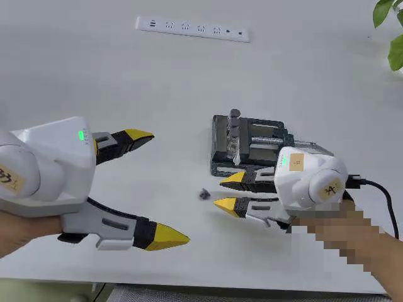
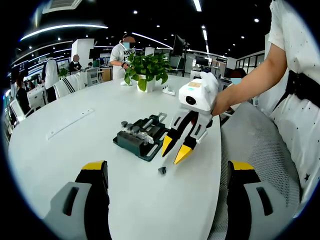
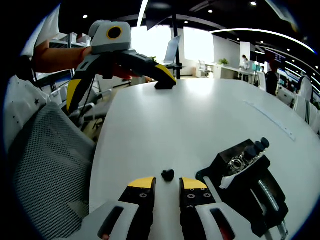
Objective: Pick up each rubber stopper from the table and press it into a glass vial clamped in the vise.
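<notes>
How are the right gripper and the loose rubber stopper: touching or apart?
Apart. Head view shows bare table between the rubber stopper and the right gripper and its yellow tips.

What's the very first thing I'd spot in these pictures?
The left hand-held gripper, big and white with yellow tips, looms at the near left, jaws wide open. The right hand-held gripper points its yellow tips at a tiny dark rubber stopper on the white table, near the black vise.

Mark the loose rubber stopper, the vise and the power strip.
rubber stopper [image 1: 203,194]: head view, its dark top.
vise [image 1: 221,139]: head view, left end of its dark body.
power strip [image 1: 192,28]: head view, middle of its white casing.
</notes>
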Motion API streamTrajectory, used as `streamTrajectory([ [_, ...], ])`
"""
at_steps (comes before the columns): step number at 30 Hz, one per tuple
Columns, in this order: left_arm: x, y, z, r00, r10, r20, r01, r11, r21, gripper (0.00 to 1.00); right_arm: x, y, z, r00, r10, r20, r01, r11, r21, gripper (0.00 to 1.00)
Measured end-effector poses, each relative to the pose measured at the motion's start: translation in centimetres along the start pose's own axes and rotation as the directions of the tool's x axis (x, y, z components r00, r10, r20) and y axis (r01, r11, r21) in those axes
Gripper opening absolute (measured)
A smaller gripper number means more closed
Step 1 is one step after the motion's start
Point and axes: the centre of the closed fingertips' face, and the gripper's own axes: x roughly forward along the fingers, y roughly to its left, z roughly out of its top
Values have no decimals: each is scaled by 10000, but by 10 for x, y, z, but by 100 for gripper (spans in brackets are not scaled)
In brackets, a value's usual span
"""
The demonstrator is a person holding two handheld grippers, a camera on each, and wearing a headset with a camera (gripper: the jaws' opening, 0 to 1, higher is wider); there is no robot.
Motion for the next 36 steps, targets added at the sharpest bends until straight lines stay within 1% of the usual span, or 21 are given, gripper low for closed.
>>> streamTrajectory([
  [6,0,1,-1,10000,1,-5,-1,10000,-44,99,10,3,-3,9994,122,-324,-134,9992,-373,12],
  [9,0,1,-1,10000,8,9,-8,10000,-75,99,13,2,-3,9990,124,-438,-146,9986,-503,10],
  [12,1,1,-1,10000,-8,0,8,10000,-76,99,14,0,-3,9988,98,-473,-125,9983,-566,6],
  [16,1,1,-1,10000,-5,10,5,9999,-104,99,15,0,-2,9985,115,-527,-148,9980,-619,5],
  [19,1,2,2,10000,4,98,-2,9999,-126,99,16,0,-3,9982,152,-572,-191,9975,-679,5],
  [21,1,2,1,10000,-3,70,3,9999,-114,99,17,-1,-5,9980,146,-617,-190,9972,-723,4],
  [24,2,2,3,9999,-26,112,27,9999,-131,99,19,-2,-8,9973,138,-721,-195,9968,-779,3],
  [27,3,3,3,9999,-35,95,36,9999,-129,99,19,-3,-8,9975,128,-696,-181,9969,-761,0],
  [36,4,3,2,9999,-72,83,73,9999,-142,99,21,-3,-8,9975,100,-698,-154,9969,-772,0],
])
